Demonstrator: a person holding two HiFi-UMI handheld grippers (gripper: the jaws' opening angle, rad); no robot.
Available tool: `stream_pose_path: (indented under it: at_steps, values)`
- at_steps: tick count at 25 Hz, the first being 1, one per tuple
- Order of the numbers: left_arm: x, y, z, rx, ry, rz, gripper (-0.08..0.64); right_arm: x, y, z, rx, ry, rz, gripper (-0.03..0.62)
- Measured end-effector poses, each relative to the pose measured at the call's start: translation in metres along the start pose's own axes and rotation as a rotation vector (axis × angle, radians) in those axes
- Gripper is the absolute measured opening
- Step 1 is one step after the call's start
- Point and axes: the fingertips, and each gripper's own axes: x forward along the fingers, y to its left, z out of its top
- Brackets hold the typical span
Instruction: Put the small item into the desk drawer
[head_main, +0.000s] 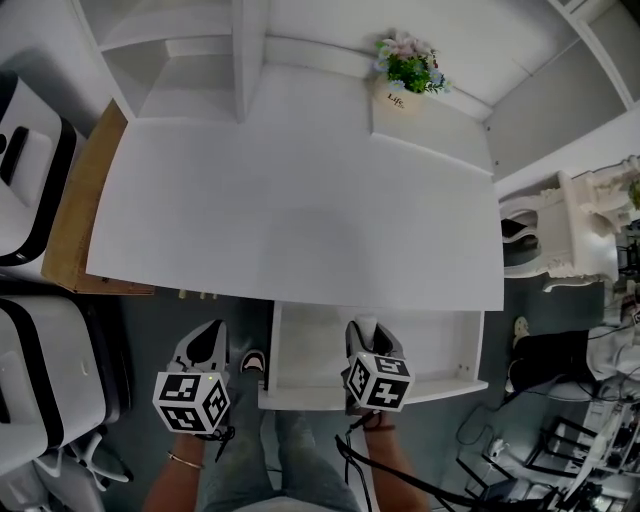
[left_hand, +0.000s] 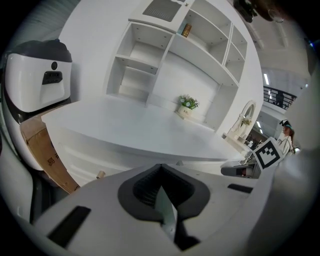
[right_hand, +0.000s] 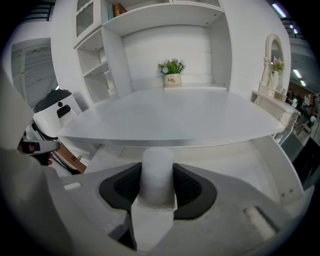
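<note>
The jaws of our right gripper (head_main: 367, 330) stand wide but not empty. Their pads press on both flanks of the roll (right_hand: 157, 172), a small white fuzzy cylinder, while the jaws of our left gripper (head_main: 207, 340) are closed together on nothing. The roll's long axis runs along the line the right gripper points, so its free end sticks out past the pads, toward the back of the drawer (head_main: 430, 345). That drawer is pulled out and its bottom looks bare. In the head view the right gripper hangs over the drawer's left half, near the front rim, tilted downward; how high above the bottom it is we cannot tell. We judge the deciding relation to be a plain one: the roll is over the drawer's opening, the bottom lies below and ahead of it, and the right hand alone is placed for the drop. The left gripper sits outside the drawer's left wall, well apart from the roll. What crowds the move is the desk (head_main: 300, 200), whose front edge overhangs the back of the drawer, so we would release toward the drawer's front. A flower pot (head_main: 405, 80) stands far behind the drawer on the desk and a cardboard sheet (head_main: 80, 200) shows well to the drawer's left; neither is in the way.
</note>
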Motion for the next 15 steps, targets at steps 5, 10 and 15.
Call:
stream_pose_path:
  at_steps: [5, 10, 15]
  values:
    - [0.004, 0.003, -0.007, -0.023, 0.006, 0.009, 0.000, 0.022, -0.010, -0.007, -0.003, 0.037, -0.013, 0.173]
    - [0.007, 0.007, -0.013, -0.038, 0.013, 0.021, 0.000, 0.042, -0.014, -0.010, 0.013, 0.061, -0.013, 0.173]
    - [0.011, 0.011, -0.011, -0.041, 0.012, 0.034, 0.000, 0.059, -0.020, -0.016, 0.001, 0.091, -0.024, 0.173]
